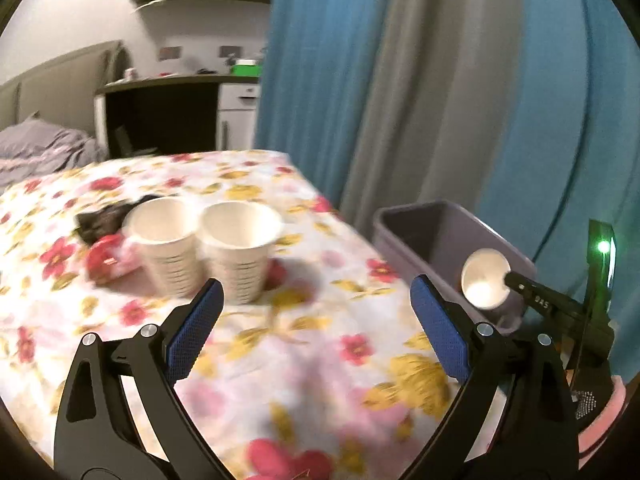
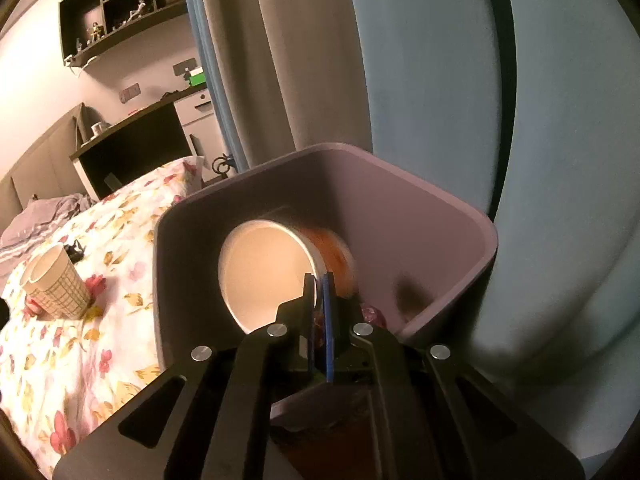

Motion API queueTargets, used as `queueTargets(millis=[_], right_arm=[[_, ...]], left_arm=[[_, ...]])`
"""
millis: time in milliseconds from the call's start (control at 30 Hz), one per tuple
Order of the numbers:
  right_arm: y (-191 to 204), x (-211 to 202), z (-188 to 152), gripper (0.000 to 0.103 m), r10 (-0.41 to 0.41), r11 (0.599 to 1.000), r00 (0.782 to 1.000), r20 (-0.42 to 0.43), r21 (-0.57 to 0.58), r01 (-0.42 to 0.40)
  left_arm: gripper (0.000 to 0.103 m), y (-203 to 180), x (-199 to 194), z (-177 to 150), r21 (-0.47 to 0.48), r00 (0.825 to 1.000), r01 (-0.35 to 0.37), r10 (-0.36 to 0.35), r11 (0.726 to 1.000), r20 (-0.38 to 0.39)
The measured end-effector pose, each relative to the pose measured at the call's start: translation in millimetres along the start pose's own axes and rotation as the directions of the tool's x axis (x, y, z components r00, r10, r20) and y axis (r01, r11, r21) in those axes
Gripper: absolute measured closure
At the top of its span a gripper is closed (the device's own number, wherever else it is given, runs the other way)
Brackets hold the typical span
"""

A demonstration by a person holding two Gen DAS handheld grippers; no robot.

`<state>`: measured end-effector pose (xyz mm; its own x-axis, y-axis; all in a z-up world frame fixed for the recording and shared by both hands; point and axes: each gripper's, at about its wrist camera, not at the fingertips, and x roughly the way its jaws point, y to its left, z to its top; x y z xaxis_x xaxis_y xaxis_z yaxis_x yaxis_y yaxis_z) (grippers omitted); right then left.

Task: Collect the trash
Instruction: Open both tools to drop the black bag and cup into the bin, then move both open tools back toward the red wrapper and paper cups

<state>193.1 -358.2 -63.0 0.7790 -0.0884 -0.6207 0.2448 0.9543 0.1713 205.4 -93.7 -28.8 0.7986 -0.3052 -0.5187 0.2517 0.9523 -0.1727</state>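
My right gripper [image 2: 319, 280] is shut on the rim of a paper cup [image 2: 272, 272] and holds it on its side over the open grey bin [image 2: 460, 216]. The same cup [image 1: 486, 278] and bin [image 1: 404, 220] show in the left wrist view, at the table's right edge. My left gripper [image 1: 316, 292] is open and empty above the floral tablecloth [image 1: 300, 360]. Two white paper cups [image 1: 236, 248] [image 1: 166, 244] stand upright just beyond it. A red wrapper [image 1: 104, 260] and a dark crumpled item [image 1: 100, 220] lie left of them.
Blue and grey curtains [image 1: 400, 80] hang behind the bin. A desk [image 1: 172, 100] and a bed with grey bedding [image 1: 36, 144] lie beyond the table. Something pinkish [image 2: 374, 314] lies in the bin's bottom.
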Motion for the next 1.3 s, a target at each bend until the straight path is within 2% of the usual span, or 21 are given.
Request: queueTargets(millis=[67, 167, 267, 300, 333, 400, 667, 767, 867, 1100, 1167, 1300], right_arm=[[1, 0, 0, 0.092, -0.003, 1.0, 1.0, -0.003, -0.001, 0.003], [2, -3, 1, 0.082, -0.008, 1.0, 1.0, 0.003, -0.005, 0.008], [7, -15, 2, 0.081, 0.008, 1.0, 1.0, 0.02, 0.001, -0.008], [9, -19, 2, 0.076, 0.016, 1.0, 0.999, 0.028, -0.001, -0.016], [13, -26, 1, 0.073, 0.028, 1.0, 0.999, 0.039, -0.006, -0.028], [25, -38, -1, 0.06, 0.058, 0.998, 0.996, 0.064, -0.021, -0.057], [98, -78, -13, 0.044, 0.231, 0.967, 0.967, 0.104, -0.135, -0.217], [130, -90, -19, 0.041, 0.296, 0.941, 0.95, 0.104, -0.202, -0.271], [165, -94, -25, 0.04, 0.347, 0.911, 0.934, 0.09, -0.267, -0.313], [243, -83, -38, 0.04, 0.43, 0.843, 0.902, 0.03, -0.372, -0.389], [263, -76, -41, 0.04, 0.444, 0.825, 0.896, 0.006, -0.393, -0.406], [302, -55, -44, 0.04, 0.431, 0.801, 0.902, -0.028, -0.449, -0.397]], left_arm=[[0.01, 15, -9, -1, -0.022, 1.0, -0.023, 0.024, 0.999, 0.004], [0.01, 39, -23, -2, -0.045, 0.998, -0.068, 0.069, 0.997, 0.016], [0.01, 57, -32, -4, -0.067, 0.994, -0.105, 0.106, 0.992, 0.022], [0.01, 64, -36, -5, -0.071, 0.992, -0.124, 0.126, 0.99, 0.024], [0.01, 71, -41, -7, -0.075, 0.99, -0.14, 0.142, 0.987, 0.026], [0.009, 83, -46, -9, -0.093, 0.984, -0.173, 0.177, 0.98, 0.026], [0.009, 128, -72, -17, -0.161, 0.948, -0.312, 0.319, 0.936, 0.018], [0.009, 142, -79, -16, -0.177, 0.932, -0.355, 0.363, 0.918, 0.013], [0.009, 159, -89, -16, -0.191, 0.908, -0.407, 0.418, 0.893, 0.016], [0.009, 204, -104, -13, -0.256, 0.857, -0.498, 0.515, 0.828, -0.004], [0.009, 214, -103, -11, -0.276, 0.849, -0.511, 0.528, 0.814, -0.013], [0.009, 230, -97, -12, -0.319, 0.861, -0.489, 0.507, 0.812, -0.028]])
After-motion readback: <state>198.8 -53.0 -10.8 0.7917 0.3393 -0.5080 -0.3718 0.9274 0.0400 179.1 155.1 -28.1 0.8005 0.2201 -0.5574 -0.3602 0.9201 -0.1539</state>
